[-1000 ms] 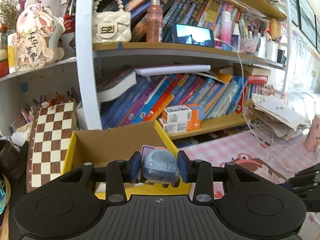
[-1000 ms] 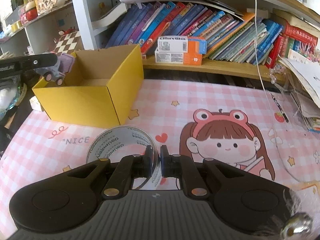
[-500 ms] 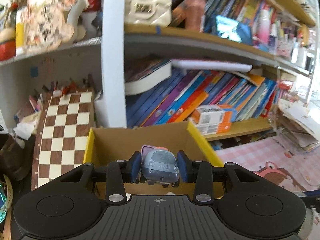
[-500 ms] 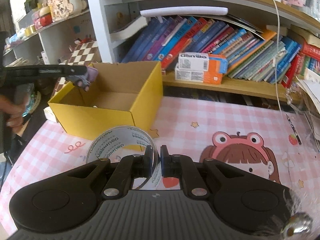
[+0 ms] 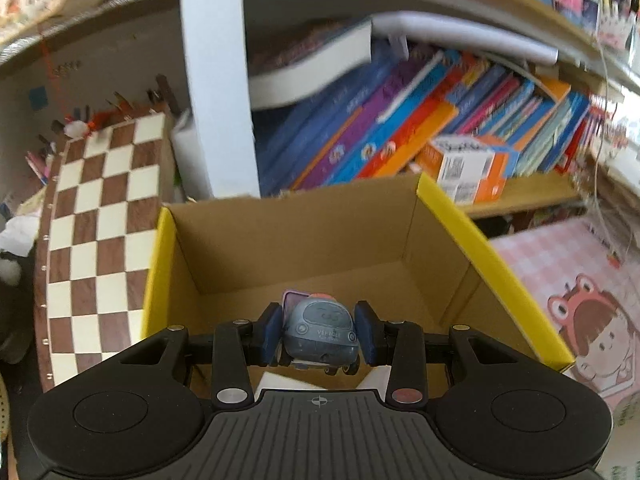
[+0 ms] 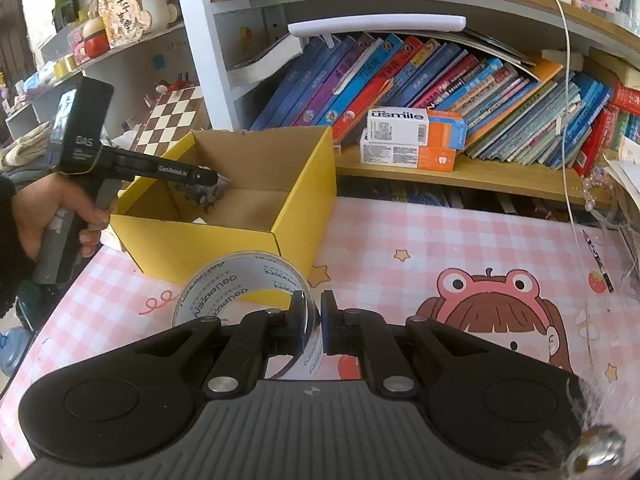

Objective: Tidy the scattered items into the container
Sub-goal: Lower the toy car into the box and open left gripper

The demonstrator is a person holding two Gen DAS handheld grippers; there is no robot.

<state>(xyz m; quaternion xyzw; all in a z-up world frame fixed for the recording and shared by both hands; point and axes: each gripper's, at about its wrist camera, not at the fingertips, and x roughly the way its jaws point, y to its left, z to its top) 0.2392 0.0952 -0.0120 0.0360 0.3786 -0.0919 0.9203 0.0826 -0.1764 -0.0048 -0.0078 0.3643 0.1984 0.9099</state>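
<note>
Now: toy car [image 5: 320, 332] btwn left hand-held gripper [image 5: 320, 334] pads | over box [image 5: 452, 216]

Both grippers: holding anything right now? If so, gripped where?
Left gripper: toy car, pads on its two sides, over the yellow box. Right gripper: clear tape roll, pinched across its wall.

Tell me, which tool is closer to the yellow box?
Left. The left tool holds the toy car over the open yellow box, reaching inside. The right tool is in front of the box, outside it, gripping the tape roll.
</note>
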